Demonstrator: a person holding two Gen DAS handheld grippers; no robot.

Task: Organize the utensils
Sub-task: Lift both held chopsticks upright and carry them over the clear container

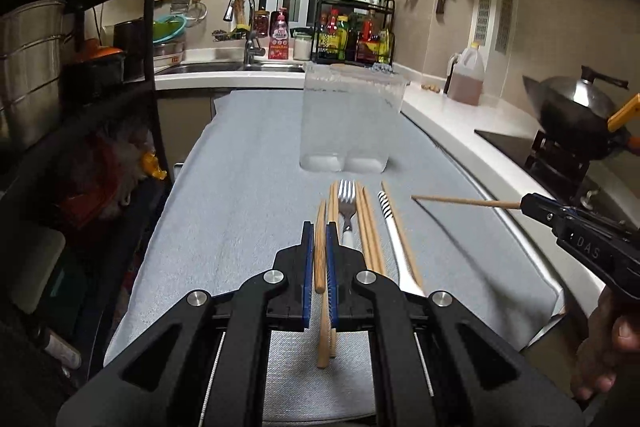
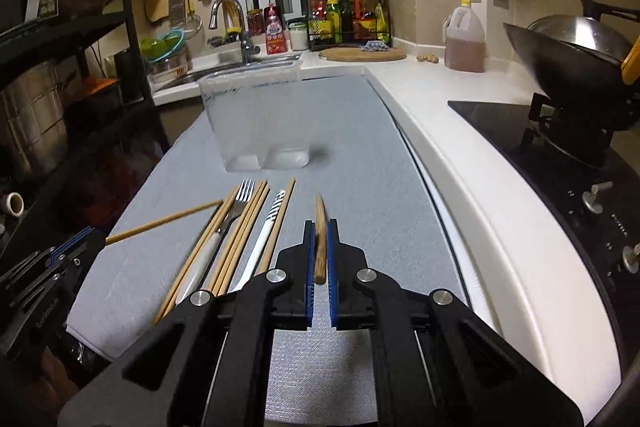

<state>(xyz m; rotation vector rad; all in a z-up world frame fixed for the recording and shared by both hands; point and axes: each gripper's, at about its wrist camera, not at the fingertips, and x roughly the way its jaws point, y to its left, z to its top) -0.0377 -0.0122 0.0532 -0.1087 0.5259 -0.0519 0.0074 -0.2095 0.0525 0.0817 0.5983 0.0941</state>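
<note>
My left gripper (image 1: 319, 229) is shut on a wooden chopstick (image 1: 320, 263), held lengthwise between the blue pads above the mat. My right gripper (image 2: 320, 227) is shut on another chopstick (image 2: 319, 259) in the same way. In each view the other gripper shows at the side, right gripper (image 1: 525, 205) and left gripper (image 2: 100, 238), its stick poking out level. On the mat lie a fork (image 1: 347, 201) (image 2: 243, 197), a striped white-handled utensil (image 1: 389, 221) (image 2: 267, 233) and several loose chopsticks (image 1: 369, 231) (image 2: 244, 231). Beyond them stands a clear plastic container (image 1: 348, 119) (image 2: 260, 123), nothing visible inside.
A grey mat (image 1: 240, 187) covers the worktop. A black shelf rack (image 1: 148, 67) with pots stands at the left. The sink and tap (image 1: 248, 27) and a spice rack (image 1: 354, 27) are behind. An oil jug (image 2: 464, 39) and a wok (image 2: 572, 63) on the hob are at the right.
</note>
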